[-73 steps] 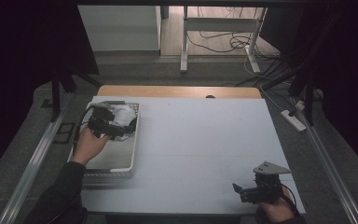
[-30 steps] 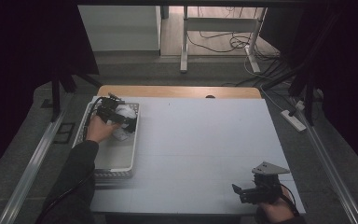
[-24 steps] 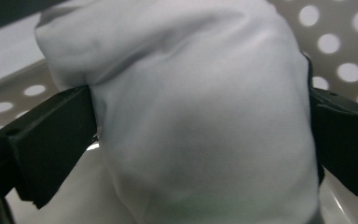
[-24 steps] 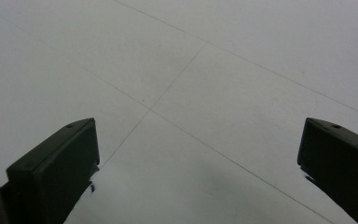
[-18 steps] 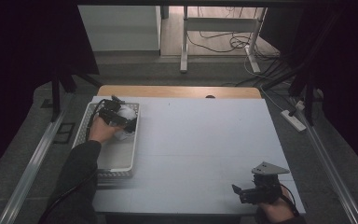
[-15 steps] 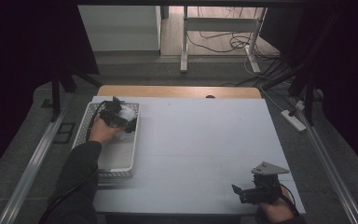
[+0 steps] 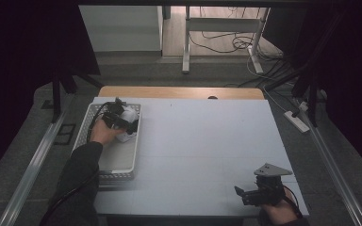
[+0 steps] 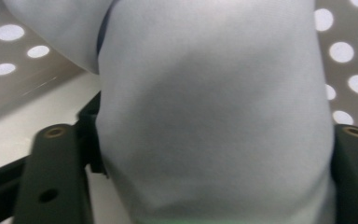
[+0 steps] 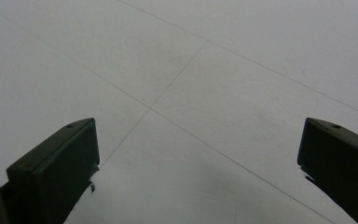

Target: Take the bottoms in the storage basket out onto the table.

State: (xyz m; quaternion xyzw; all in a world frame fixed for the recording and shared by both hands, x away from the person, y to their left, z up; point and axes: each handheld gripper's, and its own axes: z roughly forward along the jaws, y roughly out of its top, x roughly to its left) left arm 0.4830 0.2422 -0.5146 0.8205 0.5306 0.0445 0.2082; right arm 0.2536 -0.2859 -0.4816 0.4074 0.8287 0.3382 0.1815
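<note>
A white cloth bundle [image 7: 131, 114] lies at the far end of a white perforated basket [image 7: 118, 162] on the table's left side. My left gripper [image 7: 122, 123] reaches into the basket, and its jaws have just been closing on the bundle. In the left gripper view the pale fabric [image 8: 214, 102] bulges between the two black jaws of the left gripper [image 8: 205, 154], which press on both its sides. Near the table's front right corner my right gripper [image 7: 245, 194] rests low over the bare tabletop. Its jaws stand wide apart in the right gripper view [image 9: 198, 154], with nothing between them.
The white table [image 7: 207, 141] has a wooden strip along its far edge. The basket's perforated wall [image 8: 349, 60] stands close behind the cloth. Metal rails run along both sides of the table; a power strip [image 7: 297, 120] and cables lie on the floor to the right.
The left hand has pushed forward to the basket's far end and shifted slightly right over the white bundle. Its gripper has settled onto the cloth. The right gripper has not moved.
</note>
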